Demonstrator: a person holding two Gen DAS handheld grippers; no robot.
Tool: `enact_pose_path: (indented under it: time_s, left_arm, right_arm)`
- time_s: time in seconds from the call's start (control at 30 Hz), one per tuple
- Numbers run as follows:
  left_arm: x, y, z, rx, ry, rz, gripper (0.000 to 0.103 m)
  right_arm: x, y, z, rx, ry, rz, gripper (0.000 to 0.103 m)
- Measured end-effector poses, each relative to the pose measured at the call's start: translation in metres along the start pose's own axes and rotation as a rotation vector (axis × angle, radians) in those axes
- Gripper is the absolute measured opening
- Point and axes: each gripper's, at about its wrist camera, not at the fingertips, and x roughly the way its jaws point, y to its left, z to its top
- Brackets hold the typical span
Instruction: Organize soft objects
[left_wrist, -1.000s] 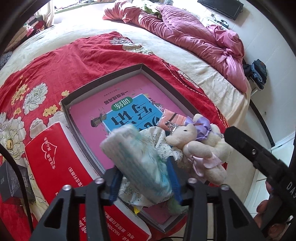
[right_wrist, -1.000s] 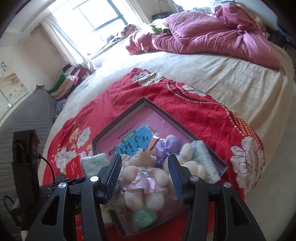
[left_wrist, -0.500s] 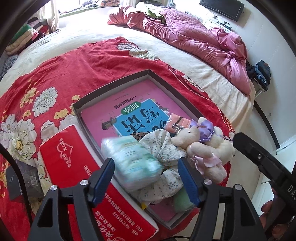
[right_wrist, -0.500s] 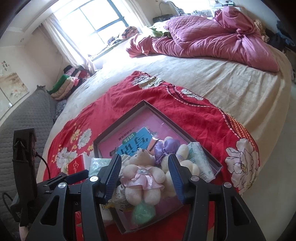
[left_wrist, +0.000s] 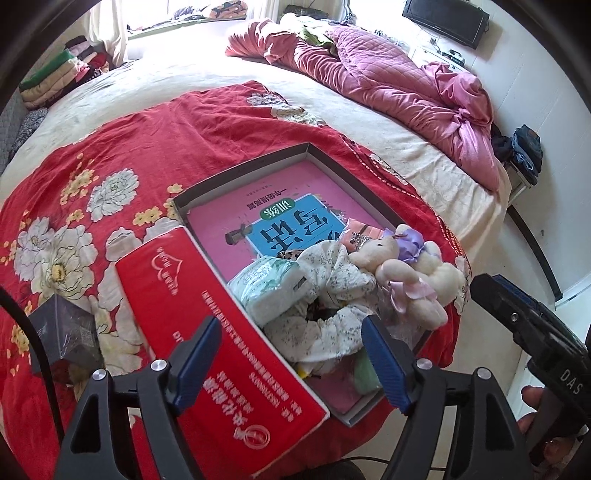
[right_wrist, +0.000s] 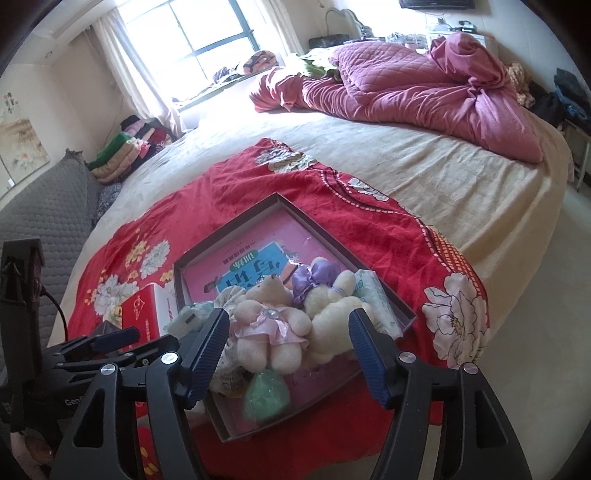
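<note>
1. My left gripper (left_wrist: 291, 354) sits low in the left wrist frame with its blue-padded jaws spread wide and nothing between them; it is released.
2. Just above those jaws, at the centre of the frame, the tissue pack (left_wrist: 271, 284) lies in the shallow box (left_wrist: 240, 171), resting on the floral cloth (left_wrist: 325, 325) bundled at the box's lower end.
3. Right of the pack, I see the two teddy bears (left_wrist: 402, 269) leaning together against the box's right side, one with a pink ribbon, one with a purple bow.
4. A pink book (left_wrist: 280, 218) with a blue panel covers the box floor in the middle of the frame.
5. A red carton (left_wrist: 207, 332) lies along the box's left wall, running from centre to lower centre; a dark small box (left_wrist: 66, 328) sits at the left edge on the red floral blanket (left_wrist: 129, 147).
6. In the right wrist frame, my right gripper (right_wrist: 288, 354) is also let go, jaws parted on either side of the teddy bears at lower centre; I cannot tell whether the pads touch them.
7. Below the bears there, a green soft lump (right_wrist: 266, 397) lies in the box's near corner, and a second tissue pack (right_wrist: 376, 299) lies along the right wall.
8. A rumpled pink quilt (right_wrist: 406, 85) fills the upper right.
</note>
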Motion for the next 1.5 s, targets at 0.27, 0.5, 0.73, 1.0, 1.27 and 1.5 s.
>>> enact_pose_path:
  time_s: [0.27,0.5,0.73,1.0,1.27,1.5]
  left_arm:
    - [-0.021,0.002,-0.011,-0.006,-0.030,0.016,0.078]
    - [-0.041,0.004,-0.025,-0.011,-0.056,0.034,0.078]
    - [-0.060,0.009,-0.044,-0.022,-0.078,0.051,0.078]
    - [-0.080,0.017,-0.062,-0.043,-0.099,0.073,0.078]
    - [-0.090,0.023,-0.070,-0.067,-0.117,0.084,0.078]
    - [-0.091,0.025,-0.078,-0.085,-0.128,0.092,0.078]
  right_arm:
    - [-0.017,0.009,-0.007,-0.037,-0.024,-0.042,0.074]
    - [-0.034,0.024,-0.013,-0.061,-0.042,-0.056,0.075]
    - [-0.054,0.043,-0.023,-0.093,-0.066,-0.065,0.077]
    - [-0.068,0.057,-0.033,-0.122,-0.081,-0.083,0.077]
    - [-0.078,0.063,-0.039,-0.141,-0.105,-0.092,0.077]
    - [-0.078,0.064,-0.044,-0.147,-0.114,-0.102,0.077]
